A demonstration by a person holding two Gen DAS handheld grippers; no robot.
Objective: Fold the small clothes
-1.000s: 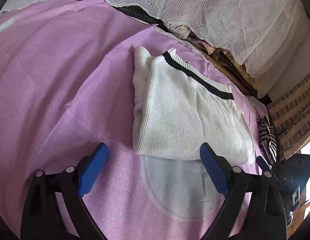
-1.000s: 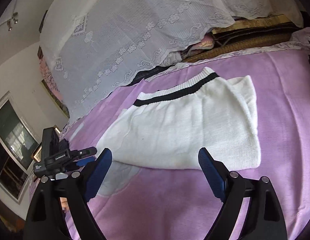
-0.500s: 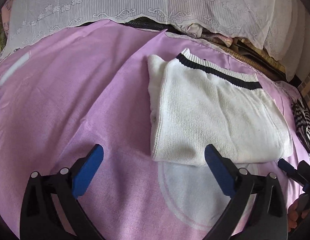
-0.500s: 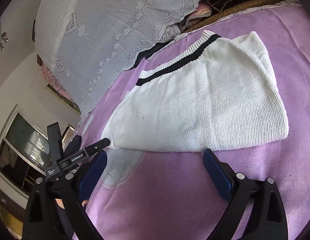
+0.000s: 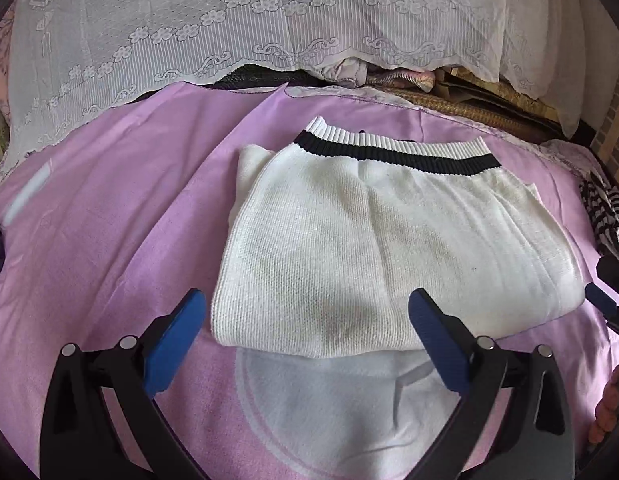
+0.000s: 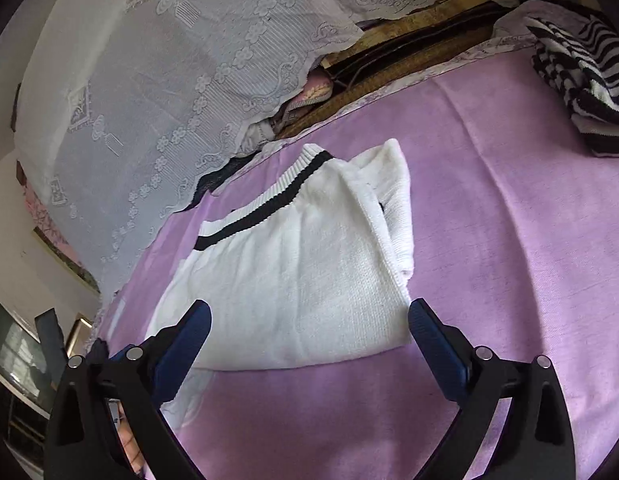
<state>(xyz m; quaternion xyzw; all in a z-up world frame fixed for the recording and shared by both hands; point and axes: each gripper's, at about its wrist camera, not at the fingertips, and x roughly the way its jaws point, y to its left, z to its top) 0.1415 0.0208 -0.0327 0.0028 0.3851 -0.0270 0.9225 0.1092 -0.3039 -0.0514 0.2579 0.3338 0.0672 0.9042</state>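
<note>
A white knit garment (image 5: 373, 248) with a black-striped ribbed hem lies folded on the purple bed sheet (image 5: 101, 208); it also shows in the right wrist view (image 6: 293, 280). My left gripper (image 5: 307, 322) is open and empty, its blue pads astride the garment's near folded edge, just above it. My right gripper (image 6: 309, 330) is open and empty, its pads astride the near edge at the garment's right end. The tip of the right gripper shows at the right edge of the left wrist view (image 5: 605, 304).
A white lace cover (image 5: 269, 20) drapes over bedding at the back. A black-and-white striped garment (image 6: 581, 64) lies at the far right of the sheet. A pale round print (image 5: 341, 408) marks the sheet in front of the garment. Woven mats (image 6: 409, 36) lie behind.
Both grippers have swung round and moved closer to the garment's near edge. The left now faces it squarely. The garment itself has not moved. Both stay open.
</note>
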